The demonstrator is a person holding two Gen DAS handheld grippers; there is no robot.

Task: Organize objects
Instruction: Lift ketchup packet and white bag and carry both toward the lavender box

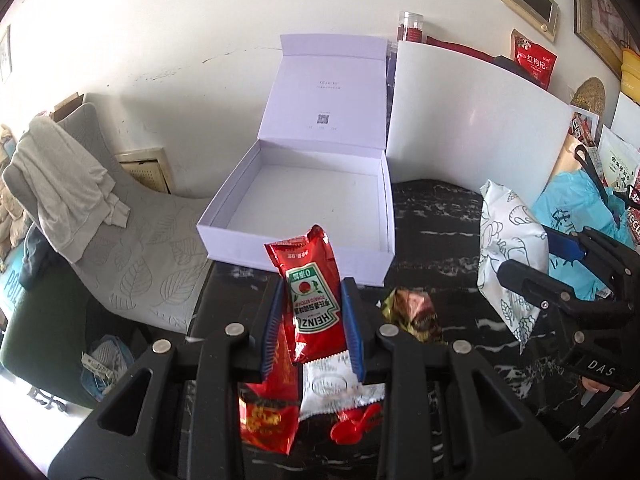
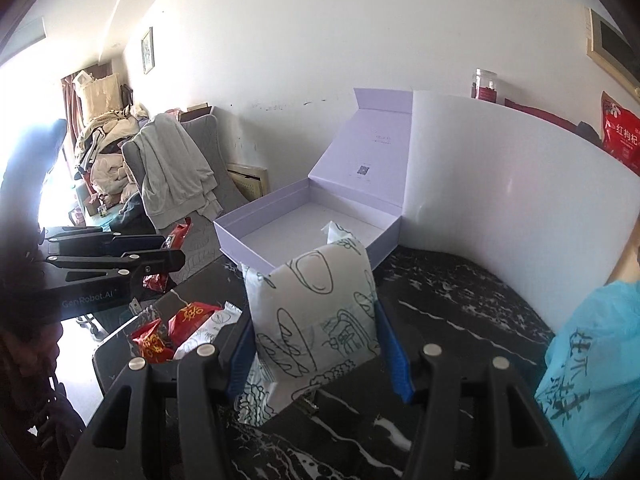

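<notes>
The left gripper (image 1: 312, 316) pinches the ketchup sachet (image 1: 310, 292) (slippery); the right gripper (image 2: 316, 344) holds the white pouch (image 2: 312, 308); either may miss the box (image 1: 296, 248) at centre frame.

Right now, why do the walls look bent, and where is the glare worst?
Both views are fisheye, so the white board bows and the corners go black. In the right wrist view, the window side at left is washed out; the purple box stays sharp.
</notes>
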